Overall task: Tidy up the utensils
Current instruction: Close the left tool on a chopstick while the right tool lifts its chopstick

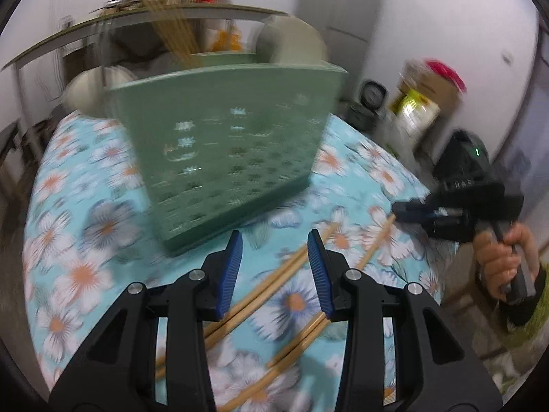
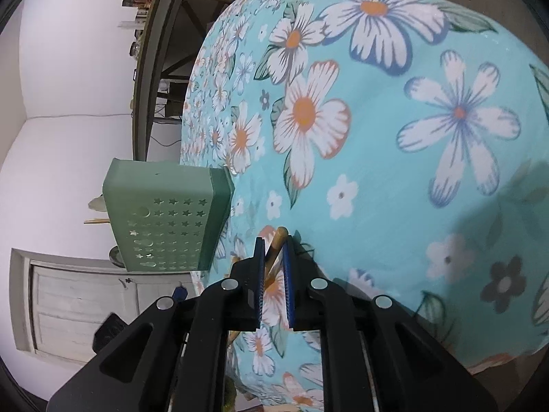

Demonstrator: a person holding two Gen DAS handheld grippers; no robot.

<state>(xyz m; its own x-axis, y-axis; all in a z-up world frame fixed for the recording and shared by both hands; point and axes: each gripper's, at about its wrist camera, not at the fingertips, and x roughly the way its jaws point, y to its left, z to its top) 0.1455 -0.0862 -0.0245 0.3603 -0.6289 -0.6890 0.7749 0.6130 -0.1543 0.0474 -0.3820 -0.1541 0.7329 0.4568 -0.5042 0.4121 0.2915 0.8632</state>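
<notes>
A green perforated utensil holder [image 1: 223,151] stands on the floral tablecloth [image 1: 85,240], with several chopsticks standing in it. It also shows in the right wrist view [image 2: 168,219]. Several wooden chopsticks [image 1: 267,292] lie on the cloth under my left gripper [image 1: 274,257], which is open and empty just above them, in front of the holder. My right gripper [image 2: 274,250] is shut on the end of one chopstick [image 2: 276,243] lying on the cloth; it shows at the right in the left wrist view [image 1: 408,209].
Behind the table is a shelf [image 1: 137,20] with jars and clutter. Boxes and a red-lidded container [image 1: 429,92] stand at the right. A white cabinet door [image 2: 79,302] is beyond the table edge.
</notes>
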